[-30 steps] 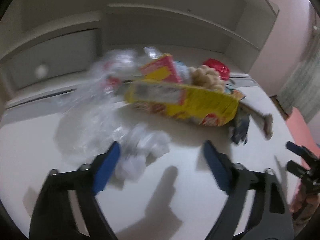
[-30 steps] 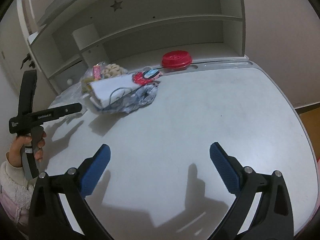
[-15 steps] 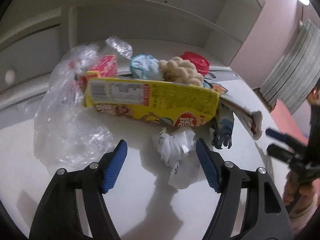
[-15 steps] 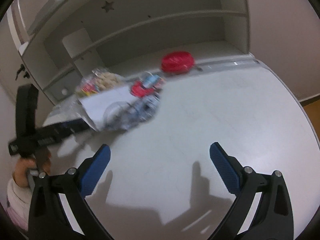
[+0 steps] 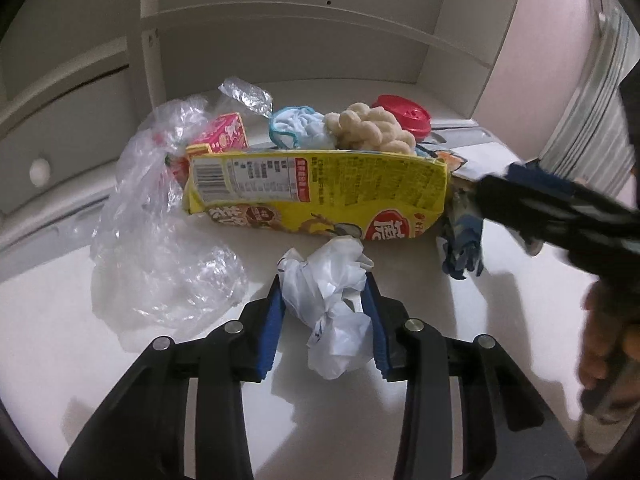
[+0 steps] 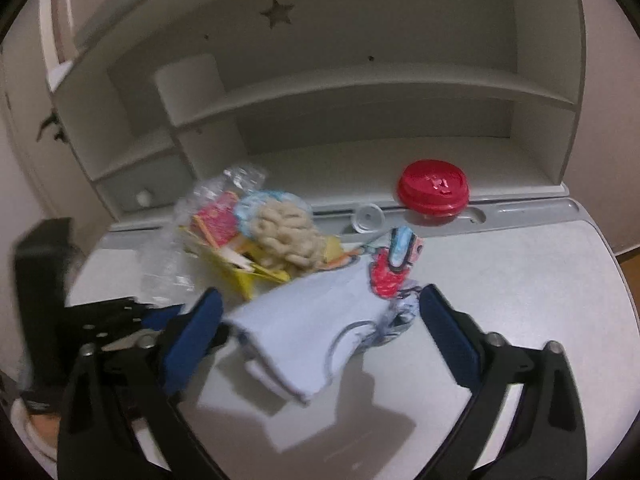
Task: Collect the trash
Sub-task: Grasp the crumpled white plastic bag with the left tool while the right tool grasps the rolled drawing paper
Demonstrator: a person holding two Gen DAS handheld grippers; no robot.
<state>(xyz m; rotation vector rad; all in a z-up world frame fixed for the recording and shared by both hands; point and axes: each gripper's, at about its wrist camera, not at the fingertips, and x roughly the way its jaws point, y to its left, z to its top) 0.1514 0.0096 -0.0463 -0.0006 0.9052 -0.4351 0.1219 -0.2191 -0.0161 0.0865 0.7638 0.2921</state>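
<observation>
From the left wrist camera, the left tongs (image 5: 325,292) have closed in on a crumpled white plastic wrapper (image 5: 332,308), their blue pads pressing it from both sides as it sits on the pale surface (image 5: 120,380). Right behind it lies a long yellow printed cardboard box (image 5: 320,192) on its side, blocking the way to the rest of the heap. Piled above the box are a cluster of beige puffed snacks (image 5: 370,130), a light blue bundle with a teal cord (image 5: 300,126) and a small pink-and-yellow carton (image 5: 224,138). A crinkled clear plastic bag (image 5: 160,240) sprawls to the left, touching the box. A round red plastic lid (image 5: 402,114) sits further back by the white shelf unit (image 5: 280,40). At the right, the right tongs (image 5: 536,200) reach in, blurred, above a dark blue printed scrap (image 5: 462,244).

From the right wrist camera, the right tongs (image 6: 320,312) stand wide apart and grip nothing. Between their blue pads, on the surface (image 6: 520,272), lies a folded pale sheet with a red-and-blue drawing (image 6: 320,320). Beyond it the yellow box (image 6: 248,276), snacks (image 6: 288,240) and clear bag (image 6: 168,256) crowd together. The red lid (image 6: 432,188) rests on the grey rear ledge (image 6: 520,212), beside a small clear cap (image 6: 368,216). The left tongs (image 6: 132,320) show dark and blurred at the left.
</observation>
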